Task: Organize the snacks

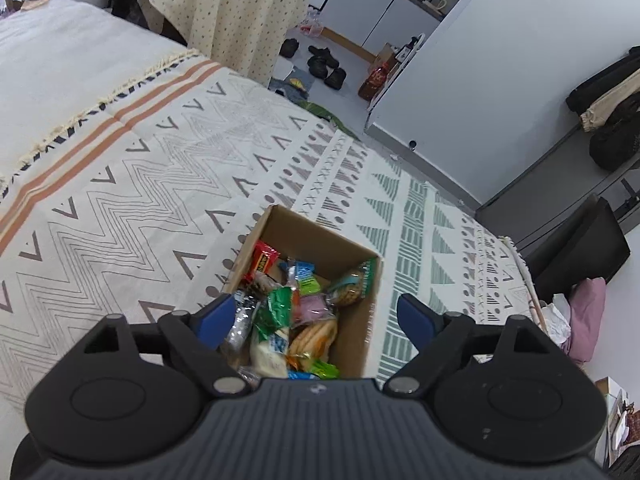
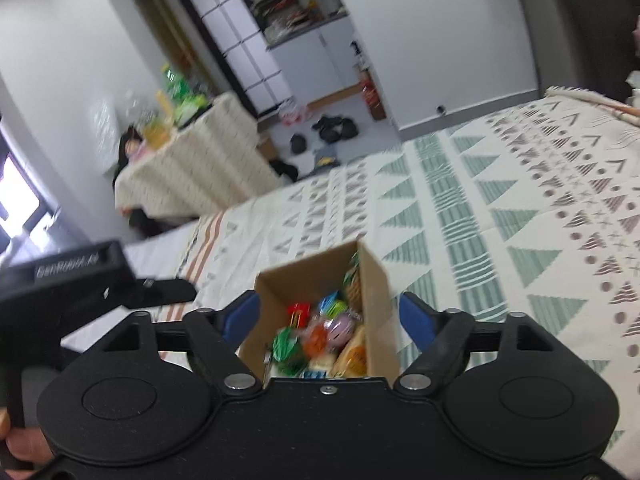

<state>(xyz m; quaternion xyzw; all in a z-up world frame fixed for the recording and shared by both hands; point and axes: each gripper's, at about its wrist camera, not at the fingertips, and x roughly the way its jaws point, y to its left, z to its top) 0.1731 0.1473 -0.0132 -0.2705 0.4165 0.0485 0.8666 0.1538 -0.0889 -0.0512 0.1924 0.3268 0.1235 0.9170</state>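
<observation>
Left tool: released, blue-padded fingers spread wide, nothing clamped. It hangs over the near end of the open brown cardboard box; its left pad overlaps the box's near-left corner in the left wrist view, contact not clear.

Right tool: also released, jaws wide, straddling the same box in its view with one pad outside each side wall. Cannot tell whether they touch the cardboard. That view is motion-blurred.

The box sits on a bed with a cream bedspread printed with grey zigzags and green triangles. Inside it is a loose pile of wrapped snacks: red packet at 11 o'clock in the box, green foil packet at centre, pink-wrapped item just right of it, orange-tan packet at 5 o'clock, green-edged biscuit pack leaning on the wall at 2 o'clock.

In the right wrist view, at 9 o'clock, the other black handheld unit is near the box; a hand shows at 8 o'clock.

Far: black shoes on the floor at 12 o'clock, worktop draped in dotted cream cloth at 11 o'clock.
</observation>
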